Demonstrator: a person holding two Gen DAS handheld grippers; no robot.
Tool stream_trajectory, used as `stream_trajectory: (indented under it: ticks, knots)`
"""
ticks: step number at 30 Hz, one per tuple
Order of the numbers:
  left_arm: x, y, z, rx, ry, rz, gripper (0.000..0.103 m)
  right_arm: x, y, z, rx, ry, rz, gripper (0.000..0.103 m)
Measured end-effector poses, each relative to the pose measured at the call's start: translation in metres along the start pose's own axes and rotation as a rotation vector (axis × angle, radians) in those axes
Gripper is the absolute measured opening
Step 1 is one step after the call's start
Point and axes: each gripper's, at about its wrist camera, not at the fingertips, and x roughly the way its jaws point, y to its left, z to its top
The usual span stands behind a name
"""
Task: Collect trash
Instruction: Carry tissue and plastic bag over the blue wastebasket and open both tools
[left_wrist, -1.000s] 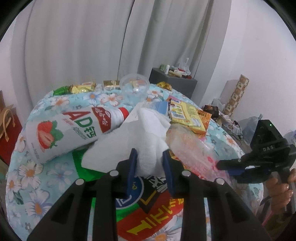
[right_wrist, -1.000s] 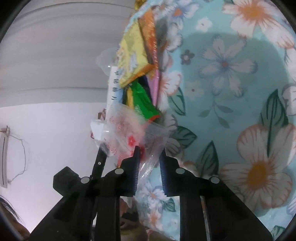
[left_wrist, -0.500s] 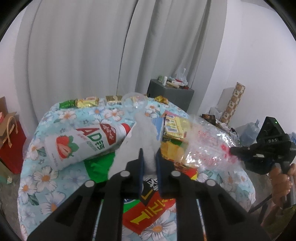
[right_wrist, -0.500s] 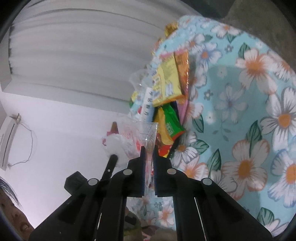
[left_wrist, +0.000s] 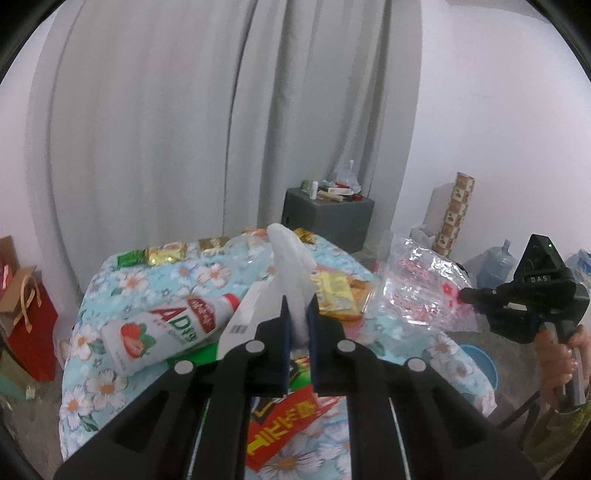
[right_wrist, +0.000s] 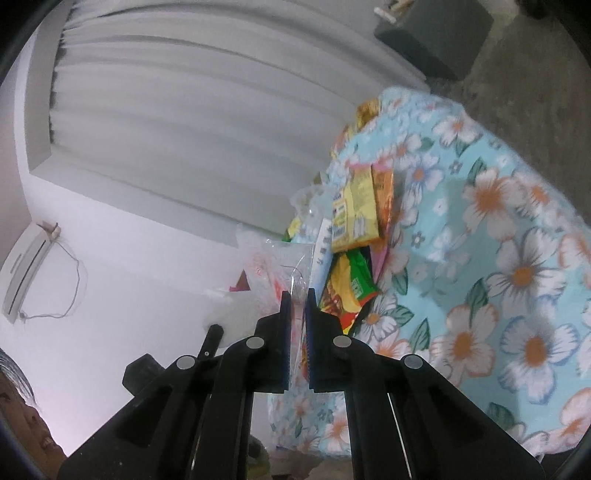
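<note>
Currently left claw (left_wrist: 298, 314) is clamped on a crumpled white paper tissue (left_wrist: 290, 258); the tissue sticks up and forward from between the 2 blue pads, clear of the desk (left_wrist: 122, 376), which is covered by a light-blue floral cloth.

Right claw (right_wrist: 298, 299) is pinched tight on a thin edge of a clear crinkly plastic bag with red print (right_wrist: 273, 266). Bag hangs just ahead of it and to its left, off the desk. In the left wrist view that same bag (left_wrist: 417, 284) is spread out to the right of the left claw, held at its right edge by the right claw (left_wrist: 466, 295), with a hand (left_wrist: 561, 354) on the grip below.

Relative to the left claw:
- just left: white strawberry-print plastic bottle with red cap (left_wrist: 162, 332), lying on its side on the desk
- just ahead-right: yellow snack packet (left_wrist: 334, 291) on top of an orange one
- directly below: red and green printed wrappers (left_wrist: 284, 417), flat on the cloth
- far ahead: row of gold foil candy wrappers (left_wrist: 166, 253) at the desk's far edge

Relative to the right claw: the yellow snack packet (right_wrist: 354, 210) sits ahead, a green burger-print wrapper (right_wrist: 349, 291) just right of the tips.
</note>
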Motion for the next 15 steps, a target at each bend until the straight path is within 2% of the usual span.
stream_trajectory:
  ticks: [5,9,14,15]
  knots:
    - [0.005,-0.026,0.012,0.035,-0.008,-0.054,0.008,-0.024,-0.003,0.001,-0.015,-0.068,-0.023,0.005]
    - [0.019,-0.051,0.024,0.054,0.006,-0.141,0.008,-0.063,-0.009,0.003,-0.025,-0.157,-0.076,0.005]
    - [0.055,-0.091,0.042,0.053,0.076,-0.297,0.008,-0.112,-0.022,0.002,-0.034,-0.293,-0.184,0.005]
    - [0.068,-0.105,0.047,0.051,0.099,-0.351,0.007,-0.123,-0.026,0.002,-0.032,-0.323,-0.214,0.005]
